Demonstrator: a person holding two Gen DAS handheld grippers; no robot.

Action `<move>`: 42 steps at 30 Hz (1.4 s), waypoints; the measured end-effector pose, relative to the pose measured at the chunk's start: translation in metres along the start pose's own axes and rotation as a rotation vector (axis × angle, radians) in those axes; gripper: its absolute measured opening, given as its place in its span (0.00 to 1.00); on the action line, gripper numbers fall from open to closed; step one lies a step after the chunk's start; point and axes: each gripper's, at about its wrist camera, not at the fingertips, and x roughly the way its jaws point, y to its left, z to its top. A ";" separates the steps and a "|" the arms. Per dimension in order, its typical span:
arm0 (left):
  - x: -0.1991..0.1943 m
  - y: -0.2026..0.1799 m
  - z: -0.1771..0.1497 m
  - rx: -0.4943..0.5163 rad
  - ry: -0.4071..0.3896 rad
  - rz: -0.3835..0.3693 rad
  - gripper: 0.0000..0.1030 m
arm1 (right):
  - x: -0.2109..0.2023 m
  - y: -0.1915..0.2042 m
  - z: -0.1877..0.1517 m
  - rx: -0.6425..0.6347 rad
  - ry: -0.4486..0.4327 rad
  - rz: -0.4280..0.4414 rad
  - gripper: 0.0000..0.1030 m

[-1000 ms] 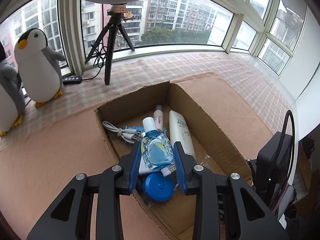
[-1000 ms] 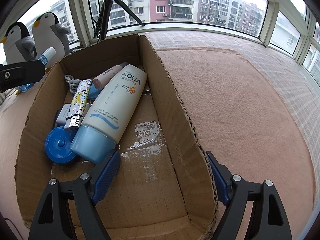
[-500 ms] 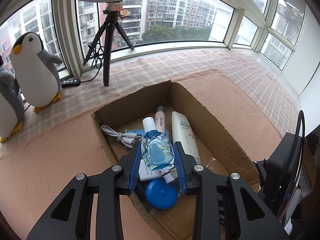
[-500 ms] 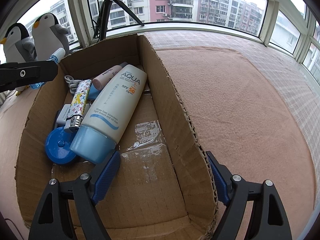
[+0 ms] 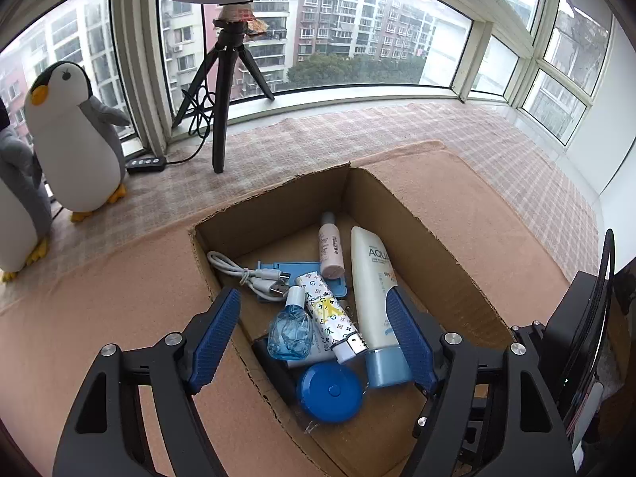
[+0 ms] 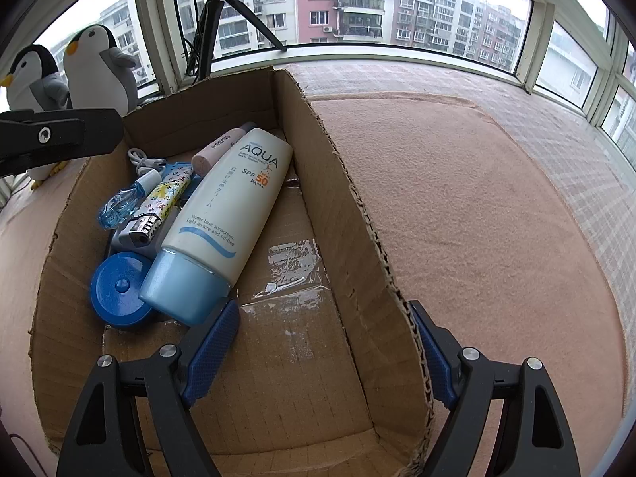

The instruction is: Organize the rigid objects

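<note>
An open cardboard box holds a white AQUA sunscreen tube, a patterned lighter, a round blue case, a small pink bottle, a white USB cable and a blue stand. A small clear-blue bottle lies beside the lighter. My left gripper hangs open above the box, holding nothing. My right gripper is open, straddling the box's right wall.
Two plush penguins and a tripod with a ring light stand by the windows. A peach blanket surrounds the box. A black device with cables sits at the right edge.
My left gripper opened and let go of the clear-blue bottle, which now lies in the box beside the lighter. The right gripper has stayed in place.
</note>
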 end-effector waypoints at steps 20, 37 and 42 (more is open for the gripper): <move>0.005 0.007 -0.003 -0.031 0.042 -0.001 0.74 | 0.001 0.000 0.000 -0.001 0.000 -0.004 0.79; -0.020 0.013 -0.019 -0.046 0.031 -0.017 0.74 | -0.006 0.006 0.000 -0.045 0.020 -0.032 0.79; -0.031 0.017 -0.029 -0.063 0.029 -0.024 0.74 | -0.017 0.009 0.000 -0.046 0.008 -0.016 0.79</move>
